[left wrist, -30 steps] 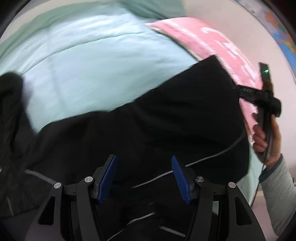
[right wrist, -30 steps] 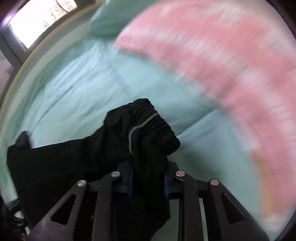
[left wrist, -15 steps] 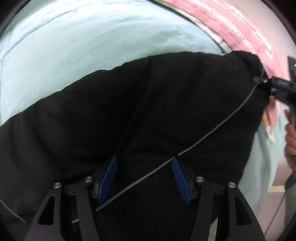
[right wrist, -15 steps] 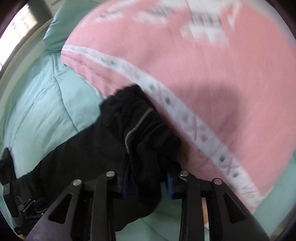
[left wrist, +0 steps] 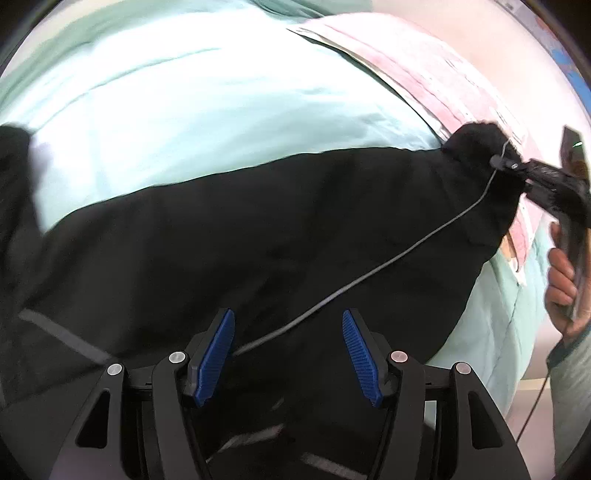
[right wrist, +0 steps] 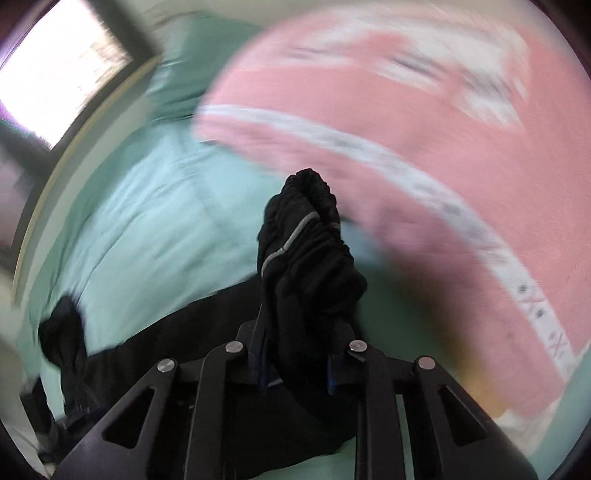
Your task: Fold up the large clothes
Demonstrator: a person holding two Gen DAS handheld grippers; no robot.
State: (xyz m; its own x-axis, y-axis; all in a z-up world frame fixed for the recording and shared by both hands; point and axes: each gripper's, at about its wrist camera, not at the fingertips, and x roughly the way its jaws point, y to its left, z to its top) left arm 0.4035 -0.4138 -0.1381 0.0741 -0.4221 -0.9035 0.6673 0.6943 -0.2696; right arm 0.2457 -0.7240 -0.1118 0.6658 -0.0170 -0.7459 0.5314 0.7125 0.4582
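Over the bed (left wrist: 207, 110), the right tool (right wrist: 293, 369) closing on the black garment's (left wrist: 258, 236) elastic end has stretched it flatter; the left tool (left wrist: 288, 354) gapes wide, ready to fold.

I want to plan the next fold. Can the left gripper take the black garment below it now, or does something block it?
Probably yes: the left gripper is open right over the black garment, nothing between.

a mint-green quilted bed cover (left wrist: 229, 92) fills the upper half of the left wrist view, washed bright by light at the centre. a pink blanket with white patterned trim (right wrist: 424, 147) sweeps across the upper right of the right wrist view, blurred. a bright window (right wrist: 55, 74) glows in that view's upper left corner, dark frame around it. pale wall (left wrist: 461, 33) shows upper right, with a colourful map edge (left wrist: 565, 62).
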